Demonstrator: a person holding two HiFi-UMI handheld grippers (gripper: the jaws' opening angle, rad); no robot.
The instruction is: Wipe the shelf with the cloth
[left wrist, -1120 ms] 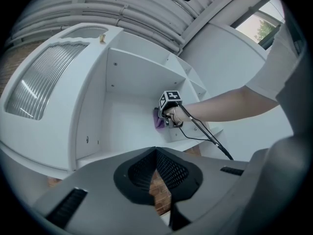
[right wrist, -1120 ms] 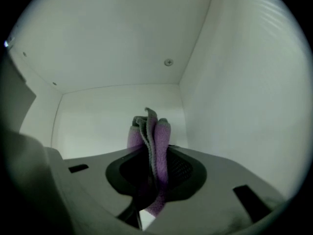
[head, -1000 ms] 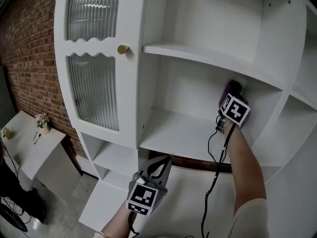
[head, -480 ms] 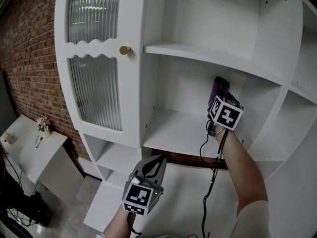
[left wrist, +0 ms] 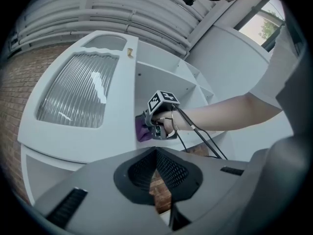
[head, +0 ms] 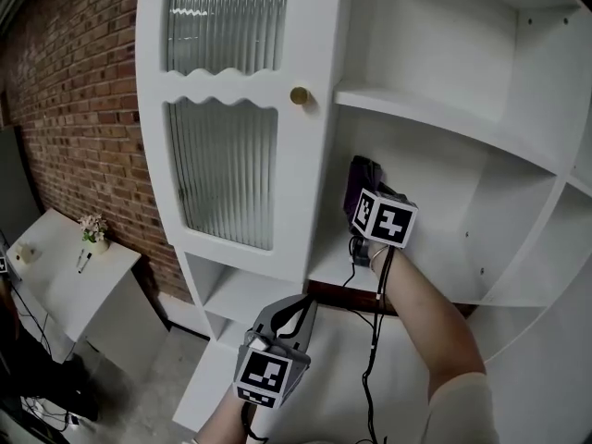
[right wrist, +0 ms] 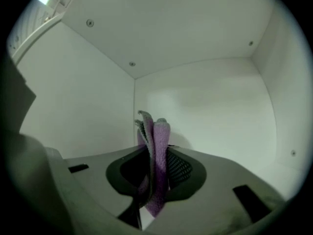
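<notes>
My right gripper (head: 370,203) is inside the middle compartment of the white cabinet, raised above the shelf board (head: 449,277) and close to the compartment's left wall. It is shut on a purple cloth (head: 359,178), which sticks up between the jaws. In the right gripper view the cloth (right wrist: 155,141) points at the back left corner, where left wall (right wrist: 83,102) meets back wall (right wrist: 215,106). My left gripper (head: 308,301) hangs low in front of the cabinet, shut and holding nothing. In the left gripper view that gripper (left wrist: 156,151) looks up at the cloth (left wrist: 143,132).
A ribbed glass door (head: 222,169) with a gold knob (head: 299,95) stands left of the compartment. Small cubbies (head: 242,289) lie below it. A brick wall (head: 74,109) and a white side table (head: 65,280) with a flower pot (head: 92,231) are at the left. Cables (head: 372,340) trail from my right hand.
My right gripper has carried the cloth leftward across the compartment, from the right part of the back wall to the left side. The left gripper has stayed low.
</notes>
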